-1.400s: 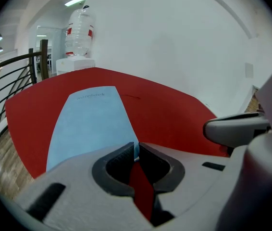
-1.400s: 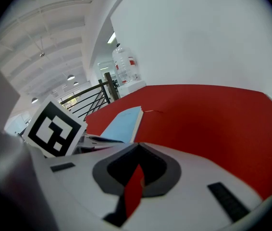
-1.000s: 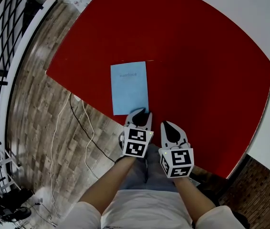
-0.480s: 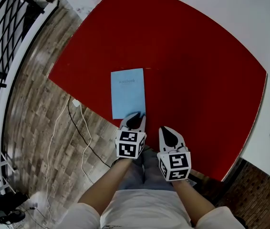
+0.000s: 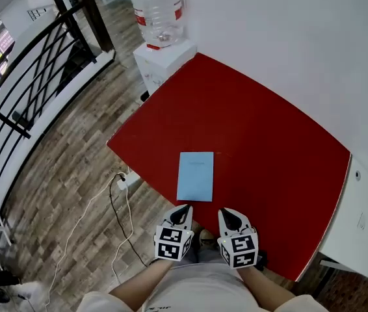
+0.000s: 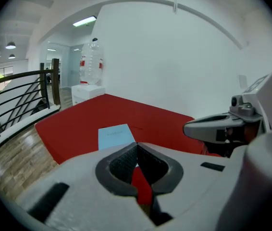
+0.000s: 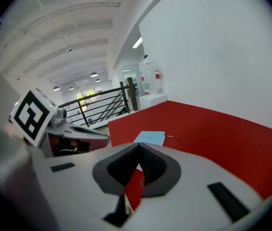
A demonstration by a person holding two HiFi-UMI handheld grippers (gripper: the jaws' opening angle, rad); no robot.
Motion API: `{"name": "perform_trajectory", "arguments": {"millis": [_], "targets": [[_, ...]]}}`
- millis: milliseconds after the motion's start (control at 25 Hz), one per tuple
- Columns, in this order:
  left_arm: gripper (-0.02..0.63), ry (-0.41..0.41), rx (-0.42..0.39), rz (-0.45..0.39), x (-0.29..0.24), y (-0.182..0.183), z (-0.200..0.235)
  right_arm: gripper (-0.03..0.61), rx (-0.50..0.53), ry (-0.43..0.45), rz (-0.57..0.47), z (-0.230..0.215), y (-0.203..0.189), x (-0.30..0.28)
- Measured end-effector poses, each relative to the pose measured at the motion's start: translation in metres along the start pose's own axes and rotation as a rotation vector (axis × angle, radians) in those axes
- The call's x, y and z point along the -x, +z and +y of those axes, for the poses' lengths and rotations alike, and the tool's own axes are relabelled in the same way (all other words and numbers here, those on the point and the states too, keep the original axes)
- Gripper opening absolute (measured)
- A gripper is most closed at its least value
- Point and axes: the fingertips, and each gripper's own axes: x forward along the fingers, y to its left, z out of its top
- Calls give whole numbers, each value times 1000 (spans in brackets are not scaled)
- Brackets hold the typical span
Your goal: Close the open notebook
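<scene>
The notebook (image 5: 196, 176) lies flat on the red table (image 5: 268, 129) with its blue cover up and no pages showing. It sits close to the table's near edge, a little left of the middle. To my eye it is already shut, so the job looks done. That would explain the hands: both tools hang just off the near edge, tucked in by the person's waist, short of the book. The left gripper (image 5: 184, 210) has just been closing its jaws, and they now meet with nothing between them. The right gripper (image 5: 229, 216) is pressed together too, and empty. Neither touches the cover, likely because nothing needs holding.
</scene>
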Motion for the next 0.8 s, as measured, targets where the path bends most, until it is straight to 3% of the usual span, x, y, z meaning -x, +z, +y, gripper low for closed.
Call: {"name": "perform_trajectory", "arguments": {"millis": [320,520,800], "targets": [[6,110,72,-80,68,2,21,5,80,128,-14,60,31,4],[6,169,90,-135,87,9,32,5,69,146,-24,67,40,2],[6,191,110,-148,96,9,37,5,80,177,-12,82,36,0]]}}
